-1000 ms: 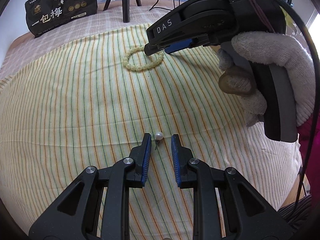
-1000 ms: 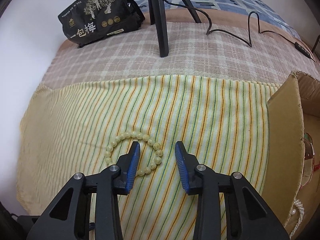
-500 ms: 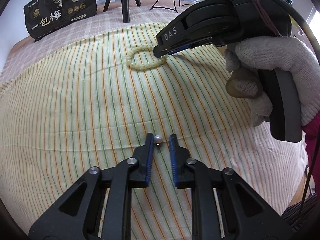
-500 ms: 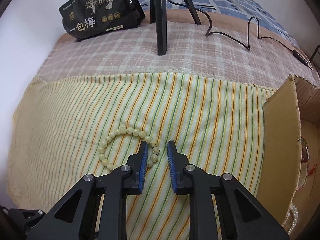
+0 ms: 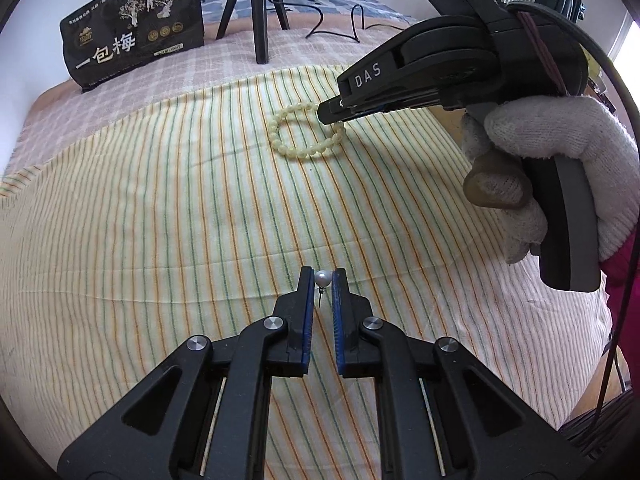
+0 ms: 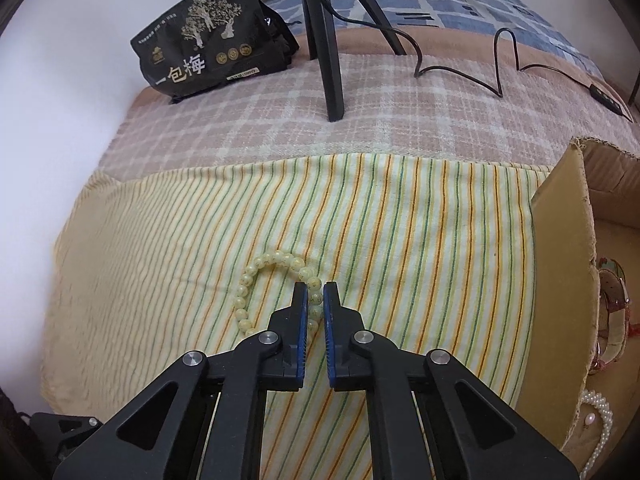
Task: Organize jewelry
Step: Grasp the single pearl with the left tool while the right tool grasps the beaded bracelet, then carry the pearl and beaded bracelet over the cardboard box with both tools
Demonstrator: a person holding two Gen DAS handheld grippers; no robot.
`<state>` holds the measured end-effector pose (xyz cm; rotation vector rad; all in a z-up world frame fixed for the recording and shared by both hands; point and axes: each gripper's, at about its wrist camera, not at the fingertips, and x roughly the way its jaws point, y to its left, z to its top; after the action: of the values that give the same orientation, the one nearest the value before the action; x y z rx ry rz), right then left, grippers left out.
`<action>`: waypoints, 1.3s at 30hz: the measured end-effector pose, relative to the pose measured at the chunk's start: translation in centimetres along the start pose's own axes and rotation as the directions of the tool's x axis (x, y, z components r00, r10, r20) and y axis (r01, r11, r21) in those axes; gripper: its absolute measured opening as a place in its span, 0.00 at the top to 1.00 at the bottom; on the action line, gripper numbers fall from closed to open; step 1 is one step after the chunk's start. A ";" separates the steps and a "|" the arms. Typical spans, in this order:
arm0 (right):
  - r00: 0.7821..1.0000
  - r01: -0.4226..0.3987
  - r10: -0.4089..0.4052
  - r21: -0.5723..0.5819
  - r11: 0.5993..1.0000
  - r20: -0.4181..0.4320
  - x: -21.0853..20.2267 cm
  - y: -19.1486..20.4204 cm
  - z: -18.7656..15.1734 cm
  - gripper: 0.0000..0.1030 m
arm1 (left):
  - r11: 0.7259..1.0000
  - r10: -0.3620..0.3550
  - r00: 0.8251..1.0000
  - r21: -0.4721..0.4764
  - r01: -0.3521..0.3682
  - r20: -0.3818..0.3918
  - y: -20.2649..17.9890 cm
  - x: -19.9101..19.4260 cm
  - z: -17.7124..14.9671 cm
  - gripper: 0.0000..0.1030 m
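Note:
A small pearl earring (image 5: 322, 279) with a thin pin sits between the tips of my left gripper (image 5: 322, 280), which is shut on it just above the striped cloth (image 5: 160, 200). A pale yellow bead bracelet (image 5: 304, 132) lies on the cloth farther back. My right gripper (image 6: 316, 296) is shut on the bracelet's right side (image 6: 315, 298); it also shows in the left wrist view (image 5: 332, 114), held by a gloved hand. The rest of the bracelet (image 6: 256, 276) curves out to the left of the fingers.
An open cardboard box (image 6: 560, 280) stands at the right and holds a bangle (image 6: 612, 304) and a pearl strand (image 6: 600, 420). A black snack bag (image 6: 204, 44), a tripod leg (image 6: 332, 60) and a black cable (image 6: 500, 64) are at the back on the checked blanket.
Both grippers have closed: the left on the pearl earring, the right on the bracelet's right side. The right gripper also moved forward over the bracelet.

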<state>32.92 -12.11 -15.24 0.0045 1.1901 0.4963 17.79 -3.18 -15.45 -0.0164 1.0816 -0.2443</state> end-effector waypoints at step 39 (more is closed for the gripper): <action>0.951 0.069 -0.081 0.050 0.996 0.300 -18.4 -5.6 -1.5 0.94 | 0.987 -0.154 0.971 0.074 0.142 0.182 -9.5 -8.0 3.4 0.94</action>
<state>28.50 -24.31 -0.96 0.0662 0.8958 0.3896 15.44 -11.12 -5.64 -0.0652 0.8863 -0.4021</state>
